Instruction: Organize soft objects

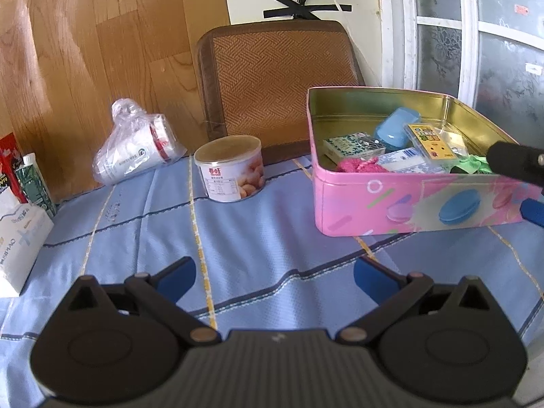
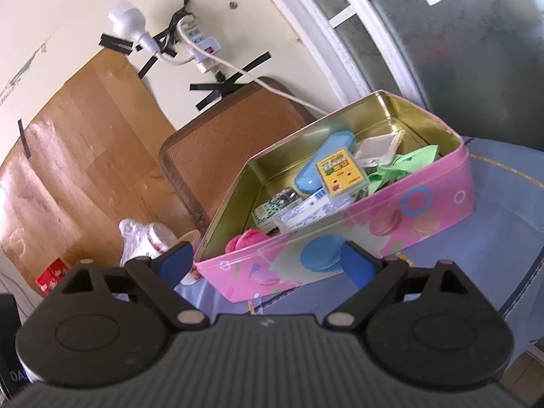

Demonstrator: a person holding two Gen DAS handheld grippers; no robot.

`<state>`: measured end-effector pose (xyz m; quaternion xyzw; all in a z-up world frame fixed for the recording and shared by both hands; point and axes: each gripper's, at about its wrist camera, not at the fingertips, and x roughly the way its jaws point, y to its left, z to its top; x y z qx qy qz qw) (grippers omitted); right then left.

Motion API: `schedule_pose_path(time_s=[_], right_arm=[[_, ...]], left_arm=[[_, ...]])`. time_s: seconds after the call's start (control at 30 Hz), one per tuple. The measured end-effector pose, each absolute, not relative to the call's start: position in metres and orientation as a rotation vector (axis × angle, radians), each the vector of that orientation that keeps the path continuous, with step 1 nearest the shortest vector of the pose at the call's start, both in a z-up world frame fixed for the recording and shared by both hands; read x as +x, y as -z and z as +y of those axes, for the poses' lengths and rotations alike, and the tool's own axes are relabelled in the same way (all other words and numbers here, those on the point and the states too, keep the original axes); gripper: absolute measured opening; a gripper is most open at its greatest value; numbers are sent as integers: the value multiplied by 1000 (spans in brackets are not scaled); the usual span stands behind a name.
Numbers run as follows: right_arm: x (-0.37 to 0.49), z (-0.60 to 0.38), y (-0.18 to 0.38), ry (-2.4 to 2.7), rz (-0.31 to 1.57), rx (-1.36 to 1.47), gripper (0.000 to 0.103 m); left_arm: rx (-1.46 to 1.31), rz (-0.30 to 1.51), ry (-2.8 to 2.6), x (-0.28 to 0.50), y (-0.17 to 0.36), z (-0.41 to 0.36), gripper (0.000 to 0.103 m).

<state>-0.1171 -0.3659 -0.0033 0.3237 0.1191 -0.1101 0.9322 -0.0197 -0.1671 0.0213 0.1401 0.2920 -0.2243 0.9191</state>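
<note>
a: where do the soft things sit?

b: inside the pink rectangular tin box (image 1: 401, 204) near the right edge of the blue checked tablecloth (image 1: 238, 255): a magenta fluffy cloth (image 1: 357, 165) in its near-left corner, a crumpled green fabric piece (image 2: 401, 166) toward the right wall.

a: and the claws?

b: left gripper (image 1: 273, 277) gapes wide over bare cloth, nothing between its jaws. right gripper (image 2: 268, 260) is spread wide too, empty, just before the box's near wall.

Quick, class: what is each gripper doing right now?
Left gripper: open, holding nothing.
Right gripper: open, holding nothing, in front of the pink tin.
</note>
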Motion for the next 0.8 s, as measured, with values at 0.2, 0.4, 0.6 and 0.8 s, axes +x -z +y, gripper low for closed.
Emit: schedule_pose_path(time_s=[0.2, 0.4, 0.6, 0.8], right_arm=[[-124, -366, 1, 262, 198, 651, 95], [-128, -357, -3, 293, 164, 594, 96], [-132, -348, -6, 316, 120, 540, 103], [-132, -352, -6, 343, 109, 546, 103]], left_arm=[[286, 586, 450, -22, -24, -166, 103], [281, 562, 432, -26, -30, -163, 103], [292, 550, 427, -29, -33, -162, 103], [282, 554, 419, -29, -34, -158, 103]])
